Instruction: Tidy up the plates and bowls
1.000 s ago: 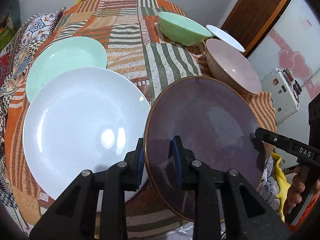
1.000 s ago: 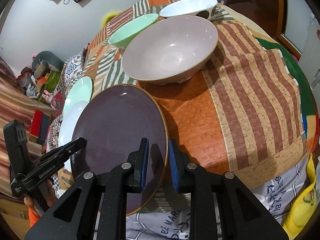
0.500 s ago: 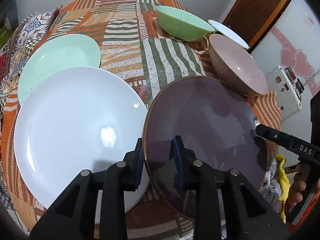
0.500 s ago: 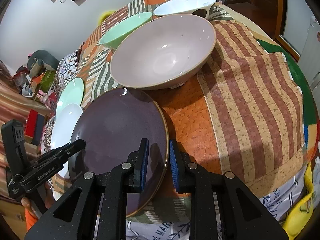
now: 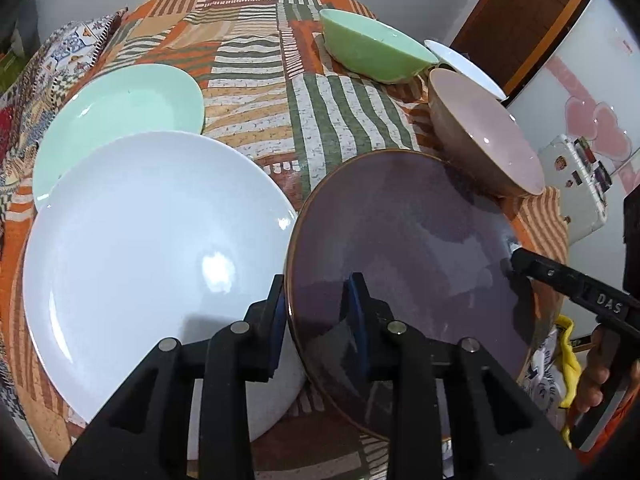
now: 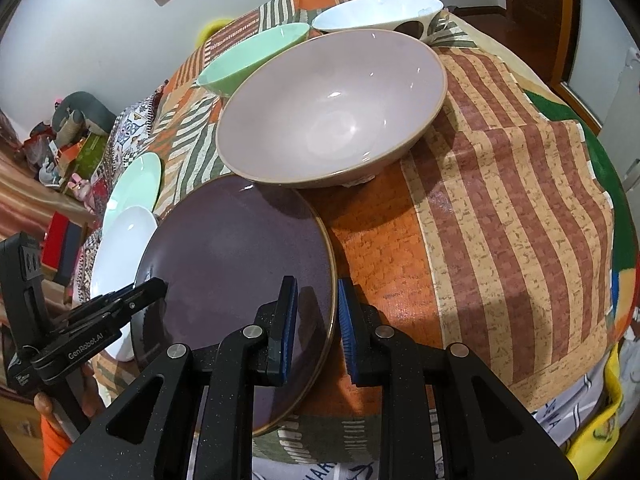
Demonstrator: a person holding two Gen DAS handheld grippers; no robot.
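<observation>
A purple plate (image 5: 404, 248) with a brown rim is held level just above the patchwork tablecloth. My left gripper (image 5: 318, 312) is shut on its left rim. My right gripper (image 6: 318, 316) is shut on its right rim (image 6: 240, 264); its finger shows in the left wrist view (image 5: 560, 280). A large white plate (image 5: 152, 248) lies directly left of the purple plate, a mint plate (image 5: 120, 116) behind it. A pink bowl (image 6: 332, 108), a mint bowl (image 6: 256, 56) and a white bowl (image 6: 376, 12) stand behind.
The table's near edge (image 6: 400, 432) drops off below the grippers, with printed cloth and a yellow item beside it. A white case (image 5: 576, 184) and a door stand off to the right. Clutter sits on the floor at left (image 6: 64, 136).
Both grippers have carried the purple plate slightly forward and left; it now sits closer to the pink bowl and the white plate. The grips have not changed.
</observation>
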